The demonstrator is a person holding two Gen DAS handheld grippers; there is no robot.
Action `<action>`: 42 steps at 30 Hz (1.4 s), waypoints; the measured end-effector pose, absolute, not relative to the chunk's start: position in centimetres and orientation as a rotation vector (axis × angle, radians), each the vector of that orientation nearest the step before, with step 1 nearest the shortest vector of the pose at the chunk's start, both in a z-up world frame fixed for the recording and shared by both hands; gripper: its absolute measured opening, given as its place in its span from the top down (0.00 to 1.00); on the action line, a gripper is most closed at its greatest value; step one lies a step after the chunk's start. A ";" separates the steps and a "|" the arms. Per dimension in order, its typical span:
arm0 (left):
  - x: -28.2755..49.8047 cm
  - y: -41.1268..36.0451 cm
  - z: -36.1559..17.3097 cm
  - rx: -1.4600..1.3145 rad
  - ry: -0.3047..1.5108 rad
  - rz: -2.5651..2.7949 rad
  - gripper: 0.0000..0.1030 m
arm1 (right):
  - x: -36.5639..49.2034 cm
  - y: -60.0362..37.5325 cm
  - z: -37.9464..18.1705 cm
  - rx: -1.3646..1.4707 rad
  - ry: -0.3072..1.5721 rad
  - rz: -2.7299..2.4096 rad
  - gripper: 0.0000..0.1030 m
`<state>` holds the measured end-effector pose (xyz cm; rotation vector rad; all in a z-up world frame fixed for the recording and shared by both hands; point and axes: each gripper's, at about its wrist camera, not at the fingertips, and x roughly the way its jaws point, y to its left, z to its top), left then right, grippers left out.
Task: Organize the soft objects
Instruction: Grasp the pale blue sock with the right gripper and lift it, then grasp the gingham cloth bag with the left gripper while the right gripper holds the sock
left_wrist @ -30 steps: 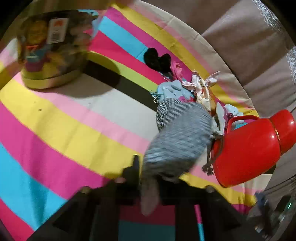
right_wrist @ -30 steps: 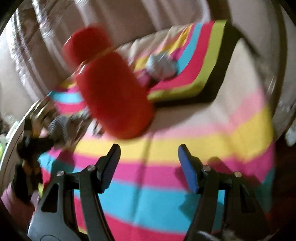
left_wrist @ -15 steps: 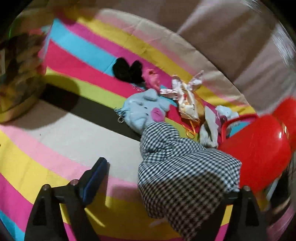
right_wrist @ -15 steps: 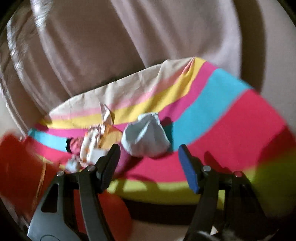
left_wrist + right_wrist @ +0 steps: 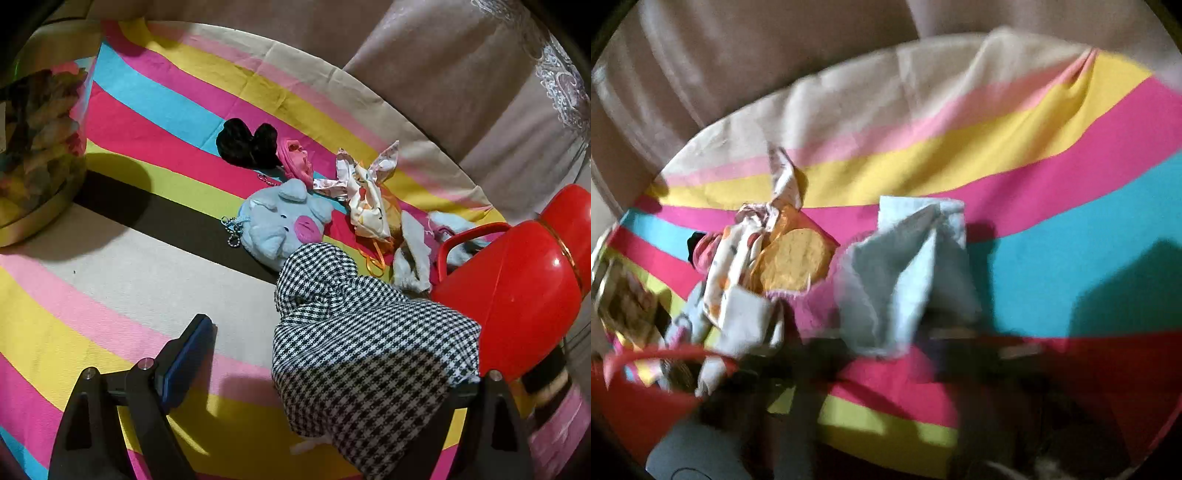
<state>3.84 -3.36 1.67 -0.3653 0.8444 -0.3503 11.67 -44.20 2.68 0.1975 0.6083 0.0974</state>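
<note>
In the left wrist view my left gripper (image 5: 314, 354) is open; a black-and-white checked pouch (image 5: 362, 362) lies against and over its right finger, loose on the striped cloth. Beyond it lie a blue plush pig (image 5: 284, 221), a black scrunchie (image 5: 247, 144), a pink item (image 5: 295, 155), a patterned cloth bow (image 5: 365, 188) and a pale blue cloth (image 5: 410, 247). The right wrist view is motion-blurred; the pale blue cloth (image 5: 905, 273), the patterned bow (image 5: 738, 266) and a yellow round piece (image 5: 794, 266) show ahead. My right gripper's fingers are smeared dark shapes; their state is unreadable.
A red flask (image 5: 524, 288) with a handle lies on its side at the right, touching the soft pile; it also shows in the right wrist view (image 5: 635, 402). A round printed tin (image 5: 33, 147) stands far left. Beige sofa cushions (image 5: 480, 92) rise behind the striped cloth (image 5: 110, 295).
My left gripper opened and let go of the checked pouch, which now rests on the cloth. My right gripper swung from the flask toward the soft pile and is still moving fast.
</note>
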 end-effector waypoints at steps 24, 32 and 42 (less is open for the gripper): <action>0.4 -7.3 3.5 -0.153 0.796 -0.394 0.13 | -15.6 -37.3 -4.5 0.136 0.572 0.191 0.85; 1.0 -10.4 2.9 -0.105 0.812 -0.418 0.19 | -15.3 -37.8 -4.9 0.166 0.581 0.199 0.83; -4.7 -5.8 5.1 -0.170 0.758 -0.387 0.85 | -15.6 -38.1 -4.8 0.183 0.582 0.208 0.82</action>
